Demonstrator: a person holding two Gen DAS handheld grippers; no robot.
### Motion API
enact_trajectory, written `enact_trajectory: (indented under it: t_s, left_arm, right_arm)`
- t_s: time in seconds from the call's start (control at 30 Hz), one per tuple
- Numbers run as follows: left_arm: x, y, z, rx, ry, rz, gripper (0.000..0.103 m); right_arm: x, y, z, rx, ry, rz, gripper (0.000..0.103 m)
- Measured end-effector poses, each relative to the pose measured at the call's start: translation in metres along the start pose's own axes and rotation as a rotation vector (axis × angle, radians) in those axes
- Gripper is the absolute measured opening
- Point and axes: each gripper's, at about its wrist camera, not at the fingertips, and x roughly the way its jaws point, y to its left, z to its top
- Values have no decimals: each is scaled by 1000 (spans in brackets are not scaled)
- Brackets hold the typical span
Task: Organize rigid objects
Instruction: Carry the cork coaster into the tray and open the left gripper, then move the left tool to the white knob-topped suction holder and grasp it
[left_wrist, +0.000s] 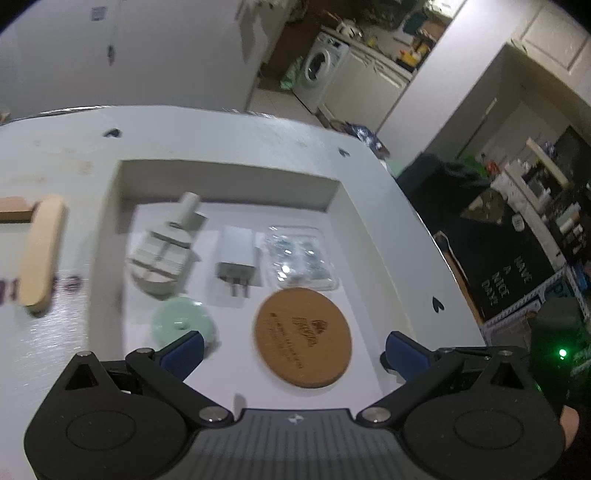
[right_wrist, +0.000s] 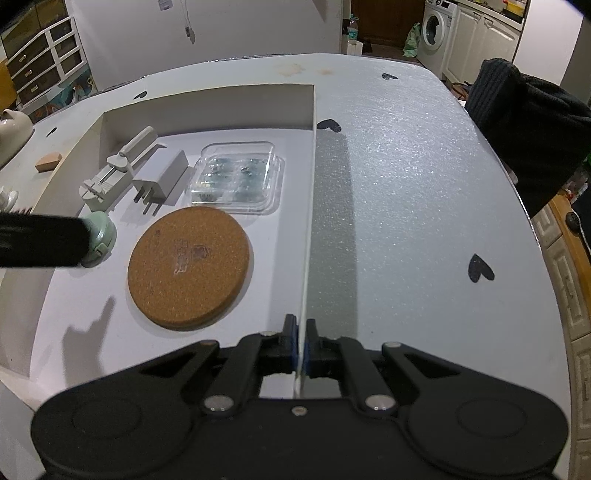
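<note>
The shallow white box (right_wrist: 207, 107) on the desk (right_wrist: 424, 192) already holds five things: a grey-white watch-link tool (left_wrist: 166, 247), a white plug adapter (left_wrist: 236, 254), a clear plastic case (left_wrist: 299, 258), a round cork coaster (left_wrist: 303, 336) and a small mint-green round piece (left_wrist: 181, 325). What remains outside, as far as the views show, is a pale wooden stick (left_wrist: 42, 251), lying on the desk just beyond the box's left wall, with its long axis running roughly away from the camera, near parallel to that wall. A brownish block (left_wrist: 13, 210) touches or sits just behind its far end; which of the two cannot be told through the blur. The left tongs (left_wrist: 295, 354) stand wide apart with nothing between the blue pads (left_wrist: 184, 352), hanging over the near part of the box above the coaster's edge. The stick lies up and to the left of them, so the left hand is much the nearer. The right tongs (right_wrist: 301, 345) are clamped tight on the thin right wall (right_wrist: 308, 236) of the box, at its near end, apparently steadying it. The likely next move is a leftward reach across the box wall, with the jaws turned to close across the stick's narrow width.
</note>
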Motion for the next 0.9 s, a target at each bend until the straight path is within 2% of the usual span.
enact_trajectory:
  t_s: [0.3,0.47,0.7,0.9]
  left_arm:
    - [-56,55,-10,-63,-119,61,103]
    - [-79,93,-14,-67,-161,127,103]
    - [-98,152,-18,-100,-197,226,103]
    - [-97,208,-14,-123,-210,326,103]
  right_arm:
    - [0,3,0,5,-3,-12,5]
    - [-1,4,-2,16,-12,-22,5]
    - [-1,6,-4,40,-22,-46,6]
    - [-1,8,-3,61,-17,-65,7]
